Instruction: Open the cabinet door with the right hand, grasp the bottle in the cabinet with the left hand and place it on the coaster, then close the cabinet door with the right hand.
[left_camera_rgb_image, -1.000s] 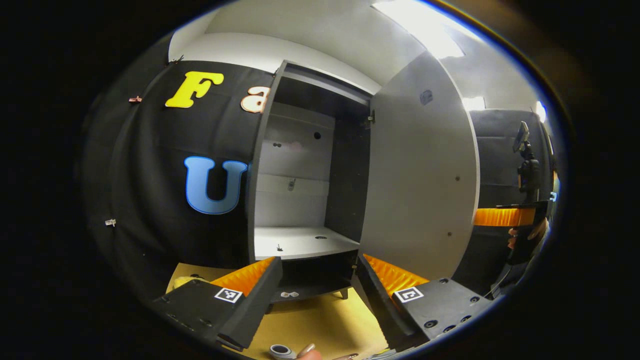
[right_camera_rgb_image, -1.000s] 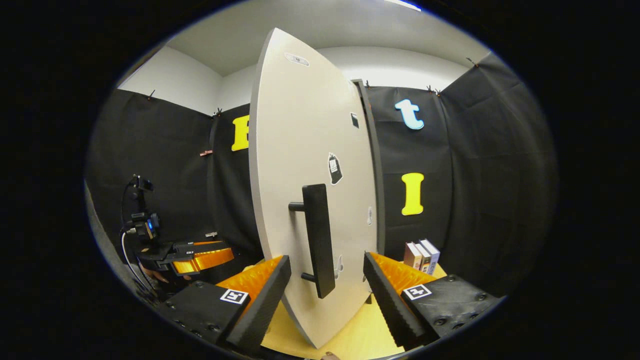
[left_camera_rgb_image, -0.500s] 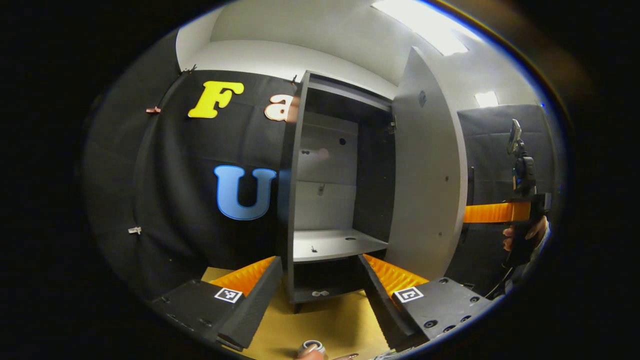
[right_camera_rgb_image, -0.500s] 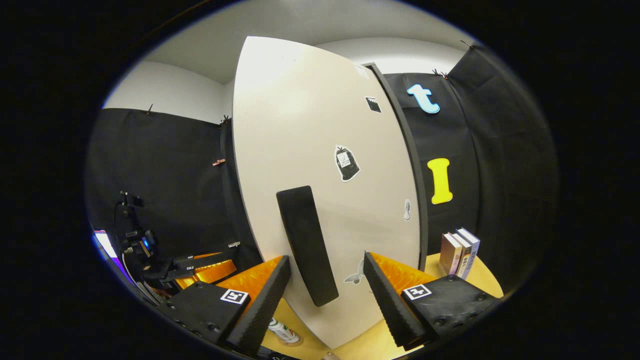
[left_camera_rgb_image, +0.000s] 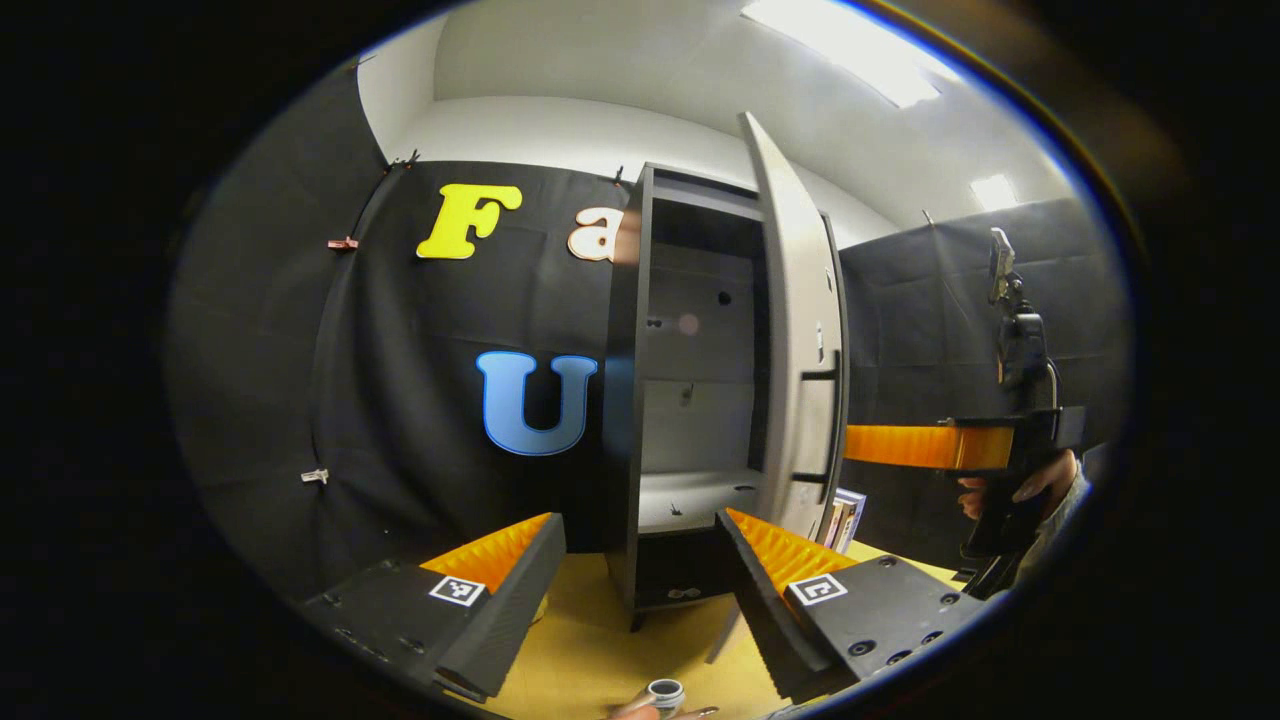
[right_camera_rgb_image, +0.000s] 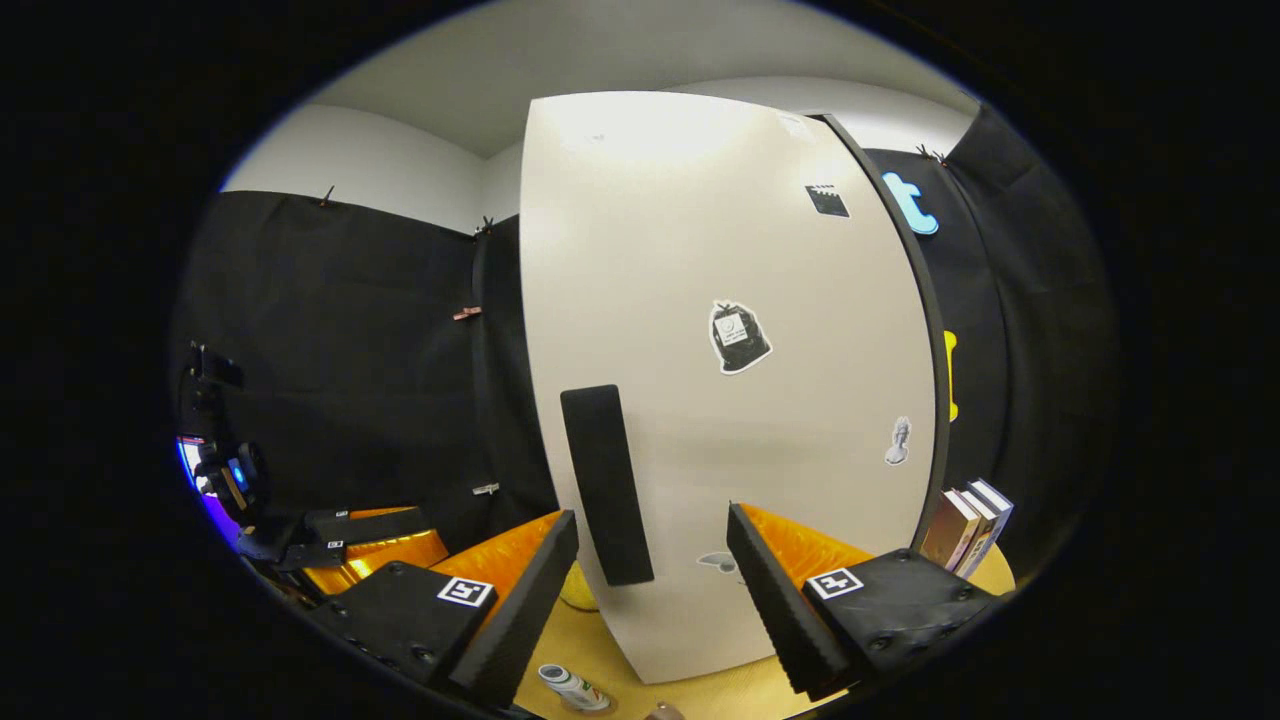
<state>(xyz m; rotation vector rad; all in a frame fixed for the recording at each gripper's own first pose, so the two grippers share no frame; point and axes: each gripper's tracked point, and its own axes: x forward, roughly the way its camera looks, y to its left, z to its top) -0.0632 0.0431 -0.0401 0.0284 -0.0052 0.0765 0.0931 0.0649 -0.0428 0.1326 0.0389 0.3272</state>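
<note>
Nearest in the right gripper view, the right gripper (right_camera_rgb_image: 652, 560) has its fingers spread apart with nothing between them, facing the cabinet door (right_camera_rgb_image: 720, 330) and its black handle (right_camera_rgb_image: 605, 485). Below the handle, at the foot of the door, the bottle (right_camera_rgb_image: 572, 688) stands on the yellow table (right_camera_rgb_image: 690, 695); it looks to rest on a coaster, though the coaster itself is too cut off to make out. In the left gripper view, the left gripper (left_camera_rgb_image: 640, 570) is likewise spread and empty, with the bottle's cap (left_camera_rgb_image: 665, 692) just under it.

Beyond the left gripper the cabinet (left_camera_rgb_image: 690, 400) is partly open, its shelf bare, the door swung most of the way towards shut. Some books (right_camera_rgb_image: 965, 525) stand to the right of the door.

The door is a stiff, flat panel on hinges and probably light; a push on its face near the handle, or a grip across the handle bar, should bring it home. The bottle looks small, smooth and easy to tip.

The door carries small stickers, but no writing on them can be read.
</note>
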